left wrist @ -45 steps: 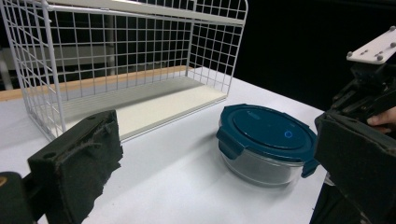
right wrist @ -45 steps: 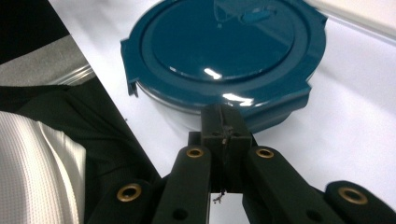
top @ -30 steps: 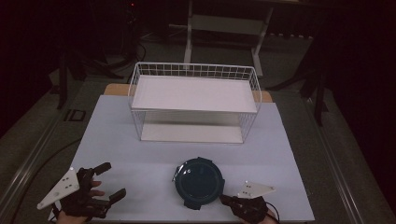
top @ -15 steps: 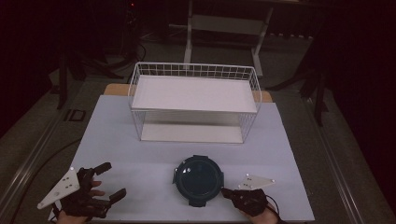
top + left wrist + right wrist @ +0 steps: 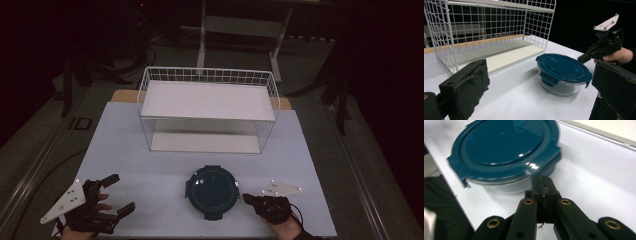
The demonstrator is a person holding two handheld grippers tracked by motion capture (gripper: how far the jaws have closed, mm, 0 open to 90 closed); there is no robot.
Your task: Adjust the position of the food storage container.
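Observation:
A round glass container with a dark blue clip lid stands on the white table near the front edge, also seen as the container and the lid. My left gripper rests at the front left, open, with its pads wide apart and nothing between them. My right gripper sits just right of the container, shut, its jaws pressed together on nothing, tips a short way from the container's side. From the left gripper view, the right gripper is in a hand beyond the container.
A white wire rack with a flat top shelf and an open lower shelf stands behind the container at the middle of the table. The table's front edge runs just below both hands. Dark floor and furniture legs surround the table.
My right gripper has shifted slightly toward the container's right side. The left gripper and the container have stayed put.

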